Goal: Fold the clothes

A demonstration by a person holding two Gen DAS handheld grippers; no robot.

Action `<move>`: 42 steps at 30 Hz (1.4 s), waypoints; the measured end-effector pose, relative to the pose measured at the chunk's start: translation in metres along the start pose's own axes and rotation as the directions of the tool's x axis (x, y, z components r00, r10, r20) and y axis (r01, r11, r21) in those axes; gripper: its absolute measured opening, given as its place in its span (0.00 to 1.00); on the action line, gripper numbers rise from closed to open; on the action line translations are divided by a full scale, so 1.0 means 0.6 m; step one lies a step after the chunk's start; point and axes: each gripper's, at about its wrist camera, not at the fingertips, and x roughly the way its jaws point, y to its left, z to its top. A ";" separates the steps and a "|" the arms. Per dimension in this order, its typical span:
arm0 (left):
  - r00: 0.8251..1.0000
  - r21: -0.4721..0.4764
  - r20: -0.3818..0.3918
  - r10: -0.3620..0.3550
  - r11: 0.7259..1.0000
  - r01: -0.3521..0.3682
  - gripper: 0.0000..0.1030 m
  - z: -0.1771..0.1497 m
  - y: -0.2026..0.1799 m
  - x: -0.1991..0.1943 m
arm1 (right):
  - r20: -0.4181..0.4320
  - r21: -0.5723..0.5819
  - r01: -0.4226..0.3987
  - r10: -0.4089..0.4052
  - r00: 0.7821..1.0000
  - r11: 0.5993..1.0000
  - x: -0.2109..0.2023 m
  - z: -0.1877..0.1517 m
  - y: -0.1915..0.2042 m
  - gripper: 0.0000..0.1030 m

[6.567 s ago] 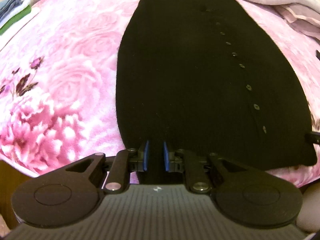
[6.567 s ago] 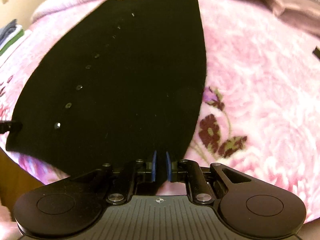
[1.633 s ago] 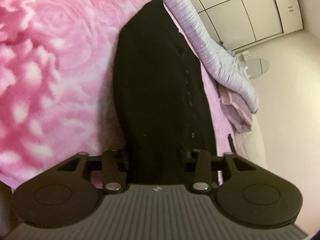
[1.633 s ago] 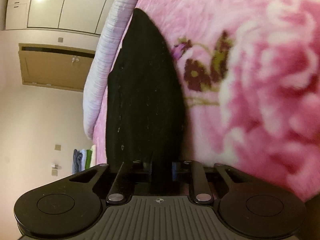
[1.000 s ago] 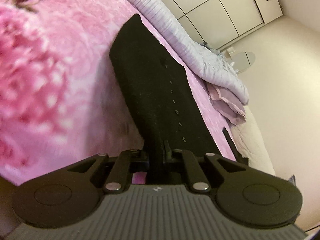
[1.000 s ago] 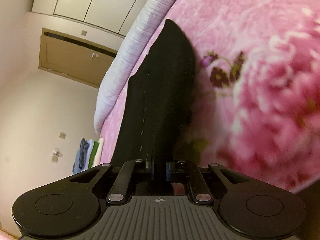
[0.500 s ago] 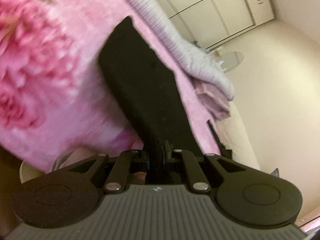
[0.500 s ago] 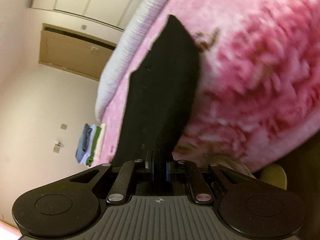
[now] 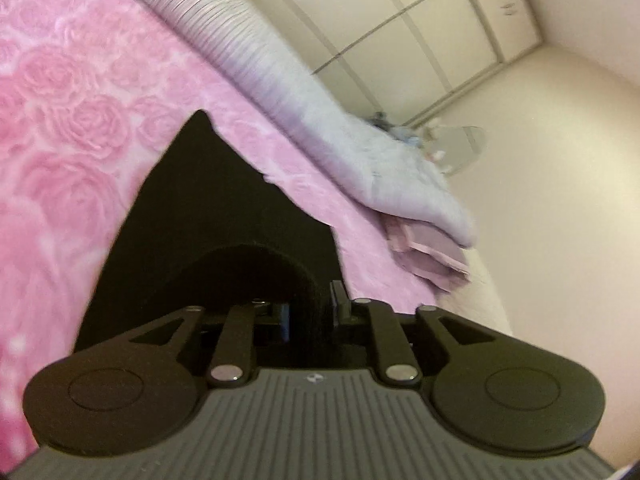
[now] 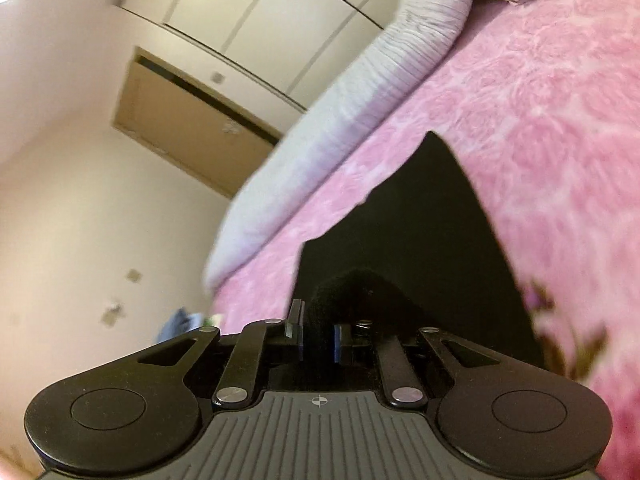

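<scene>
The black garment [image 9: 224, 216] is lying spread on the pink rose-patterned blanket [image 9: 60, 128], its far edge stepped and pointing toward the head of the bed, while its near edge is being lifted off the bedding and is curling over in a soft hump just in front of both tools. In the right wrist view the same black garment [image 10: 432, 216] is showing as a dark wedge on the pink blanket [image 10: 540, 100], with its raised near hem bunching between the jaws.

The left gripper [image 9: 308, 316] is clenching a thick fold of the black cloth, the fabric filling the gap between its blue-edged fingers. The right gripper [image 10: 318, 338] is doing likewise, pinching a band of the hem, with the blue pads pressing on either side of it. Both tools are tilting steeply, so the bed is running diagonally across each view.

Beyond the garment, a long pale ribbed bolster [image 9: 280, 92] is lying along the far edge of the blanket, and a folded lilac cloth [image 9: 428, 252] is sitting just beside its end. Behind that, cream wardrobe doors [image 9: 400, 28] are lining the wall. On the right wrist side, a brown door [image 10: 188, 124] is standing in the pale wall, and a blurred bit of blue and white cloth [image 10: 180, 324] is peeking out low near the bed's edge.
</scene>
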 end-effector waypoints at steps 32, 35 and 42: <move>0.957 0.473 -0.055 0.285 0.852 -0.226 0.11 -0.038 0.076 0.106 | -0.079 -0.544 0.230 -0.322 0.943 0.807 0.158 -0.009 -0.090 0.42; 0.958 0.456 -0.050 0.282 0.860 -0.229 0.16 -0.036 0.081 0.100 | -0.050 -0.561 0.253 -0.338 0.940 0.788 0.152 -0.007 -0.084 0.41; 0.966 0.391 -0.072 0.249 0.898 -0.202 0.23 -0.021 0.095 0.098 | -0.061 -0.548 0.242 -0.326 0.943 0.801 0.152 0.008 -0.081 0.42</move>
